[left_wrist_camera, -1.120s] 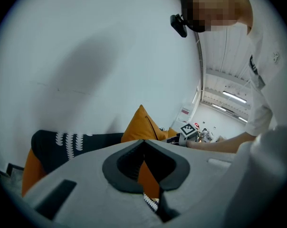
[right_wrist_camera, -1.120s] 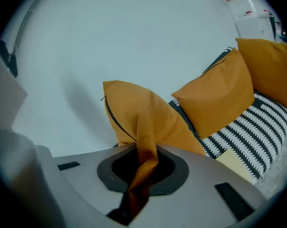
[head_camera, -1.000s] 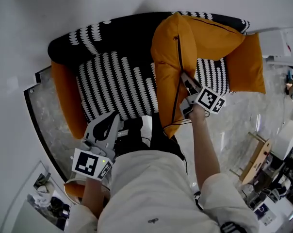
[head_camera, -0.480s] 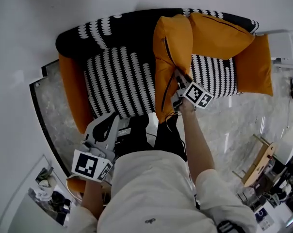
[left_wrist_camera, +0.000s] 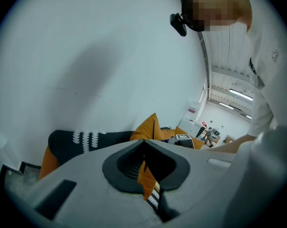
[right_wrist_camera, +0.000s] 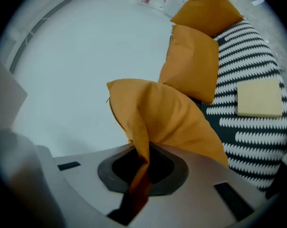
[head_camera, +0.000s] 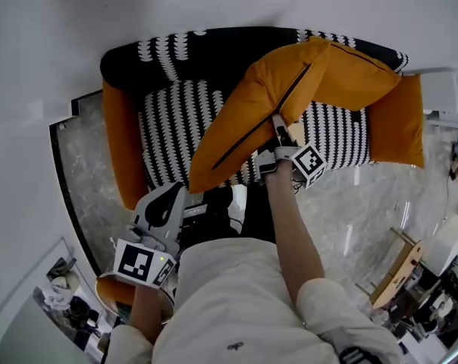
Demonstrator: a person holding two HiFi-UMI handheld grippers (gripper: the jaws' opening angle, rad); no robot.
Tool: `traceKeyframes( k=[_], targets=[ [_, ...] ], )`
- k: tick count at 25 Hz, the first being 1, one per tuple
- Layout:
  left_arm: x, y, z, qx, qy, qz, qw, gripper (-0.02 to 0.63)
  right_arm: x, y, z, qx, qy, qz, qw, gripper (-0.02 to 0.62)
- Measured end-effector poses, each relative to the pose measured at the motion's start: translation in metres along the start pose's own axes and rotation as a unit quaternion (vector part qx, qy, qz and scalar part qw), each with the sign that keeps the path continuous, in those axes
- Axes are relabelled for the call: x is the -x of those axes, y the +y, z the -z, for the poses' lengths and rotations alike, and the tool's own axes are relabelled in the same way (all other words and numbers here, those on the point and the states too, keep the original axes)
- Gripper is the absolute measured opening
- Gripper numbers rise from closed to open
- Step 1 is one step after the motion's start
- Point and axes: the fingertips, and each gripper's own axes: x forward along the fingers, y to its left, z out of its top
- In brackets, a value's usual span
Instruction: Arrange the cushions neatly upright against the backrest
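Observation:
My right gripper (head_camera: 277, 121) (right_wrist_camera: 141, 163) is shut on the edge of an orange cushion (head_camera: 252, 105) (right_wrist_camera: 167, 113). The cushion hangs slantwise over the middle of the black-and-white patterned sofa seat (head_camera: 176, 127), its low corner toward the front left. A second orange cushion (head_camera: 358, 70) (right_wrist_camera: 193, 63) leans against the dark backrest (head_camera: 214, 51) at the right end. My left gripper (head_camera: 167, 199) (left_wrist_camera: 146, 170) hovers off the sofa's front edge by the person's legs, jaws together with nothing held. Through their narrow slit a strip of orange cushion and patterned seat shows.
The sofa has orange side panels (head_camera: 119, 150) and stands against a white wall. A pale yellow square pad (right_wrist_camera: 258, 97) lies on the seat. A marble floor (head_camera: 343, 203) lies in front, with a wooden rack (head_camera: 399, 264) and clutter at the right.
The held cushion has swung from standing on end to a slant, its lower corner going left. My right gripper rolled and came slightly down and toward the person. The left gripper barely shifted.

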Motion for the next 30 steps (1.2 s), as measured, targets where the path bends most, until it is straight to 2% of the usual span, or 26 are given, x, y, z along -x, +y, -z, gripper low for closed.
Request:
traceKeyframes(
  k=[3,8,13,19,21,27,30],
  targets=[
    [0.008,0.004,-0.008,-0.003,-0.010,-0.010,0.9999,0.012,-0.009,0.004,0.019,-0.049,-0.006,0.004,0.999,0.035],
    [0.019,0.014,-0.009,-0.005,-0.013,-0.020,0.9997,0.012,-0.023,0.005,0.052,-0.100,-0.003,0.018,0.995,0.035],
    [0.030,0.030,-0.009,-0.001,-0.011,-0.035,0.9993,0.011,-0.055,-0.015,0.076,-0.180,-0.034,0.048,0.982,0.035],
    [0.049,0.053,-0.001,0.011,0.002,-0.073,0.9973,0.012,-0.109,-0.017,0.104,-0.255,-0.051,0.038,0.965,0.036],
    [0.054,0.061,0.000,0.016,0.002,-0.085,0.9962,0.012,-0.130,-0.020,0.115,-0.255,-0.034,0.051,0.965,0.037],
    [0.063,0.077,0.003,0.033,0.001,-0.113,0.9930,0.011,-0.171,-0.045,0.141,-0.203,0.029,0.115,0.972,0.043],
    [0.060,0.082,0.005,0.038,0.004,-0.116,0.9926,0.012,-0.185,-0.039,0.141,-0.151,0.061,0.094,0.982,0.054]
  ],
)
